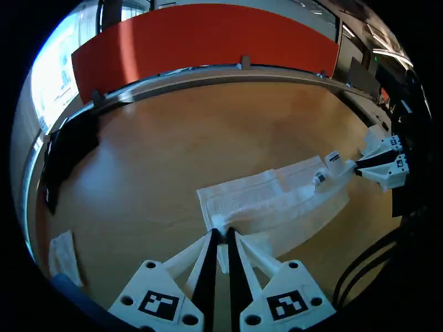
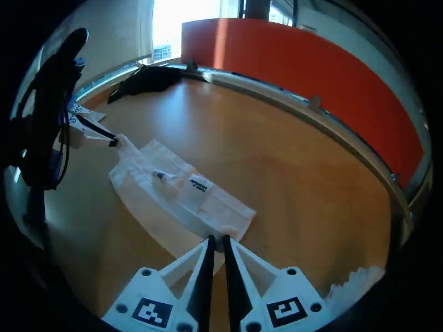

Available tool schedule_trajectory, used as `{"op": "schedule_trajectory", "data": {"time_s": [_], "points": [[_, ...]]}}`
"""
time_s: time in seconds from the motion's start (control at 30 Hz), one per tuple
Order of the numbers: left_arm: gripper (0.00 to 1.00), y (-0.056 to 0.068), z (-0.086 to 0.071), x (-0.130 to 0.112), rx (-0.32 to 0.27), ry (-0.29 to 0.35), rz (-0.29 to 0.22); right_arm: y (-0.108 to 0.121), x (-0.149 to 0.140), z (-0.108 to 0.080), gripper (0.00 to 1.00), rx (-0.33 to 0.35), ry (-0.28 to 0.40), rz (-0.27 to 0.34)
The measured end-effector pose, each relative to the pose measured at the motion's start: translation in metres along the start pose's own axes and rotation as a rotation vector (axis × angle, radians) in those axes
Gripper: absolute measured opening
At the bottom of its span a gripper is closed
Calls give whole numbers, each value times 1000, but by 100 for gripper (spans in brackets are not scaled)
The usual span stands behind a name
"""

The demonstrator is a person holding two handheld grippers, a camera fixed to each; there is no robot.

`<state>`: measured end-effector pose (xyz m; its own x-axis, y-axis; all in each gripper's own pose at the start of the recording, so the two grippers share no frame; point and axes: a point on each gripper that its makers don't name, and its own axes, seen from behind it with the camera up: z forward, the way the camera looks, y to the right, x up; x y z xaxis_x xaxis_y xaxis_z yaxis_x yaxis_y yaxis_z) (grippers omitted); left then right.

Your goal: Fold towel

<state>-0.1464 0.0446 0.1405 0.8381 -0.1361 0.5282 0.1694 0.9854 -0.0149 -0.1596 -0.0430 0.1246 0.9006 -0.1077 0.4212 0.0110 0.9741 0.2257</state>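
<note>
Towel (image 1: pixel 260 196) lies folded lengthwise, well clear of the bench's (image 1: pixel 166 138) far edge, your left gripper (image 1: pixel 221 232) and right gripper (image 2: pixel 217 238) clenched on opposite ends; a crosswise fold seemingly remains.

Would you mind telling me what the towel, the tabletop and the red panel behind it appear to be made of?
The towel looks like soft white woven cotton or terry: matte, limp, creasing softly. The tabletop seems to be wood or wood-look laminate: warm grain with a smooth, faintly glossy sheen. The red panel looks matte, perhaps fabric-covered or painted board; I cannot tell which.
</note>
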Motion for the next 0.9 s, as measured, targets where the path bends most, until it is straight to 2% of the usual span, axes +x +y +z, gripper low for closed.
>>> {"op": "schedule_trajectory", "data": {"time_s": [0.4,0.57,0.7,0.9], "points": [[13,-3,30,-3,5,-28,54,10,-10,25,12,-2,-48,21],[14,-7,40,-4,12,-37,57,11,-9,33,12,0,-51,41],[20,-11,48,-4,22,-37,50,15,-9,38,14,-11,-55,51],[28,-19,57,0,47,-29,50,23,-10,47,22,-50,-71,52]]}}
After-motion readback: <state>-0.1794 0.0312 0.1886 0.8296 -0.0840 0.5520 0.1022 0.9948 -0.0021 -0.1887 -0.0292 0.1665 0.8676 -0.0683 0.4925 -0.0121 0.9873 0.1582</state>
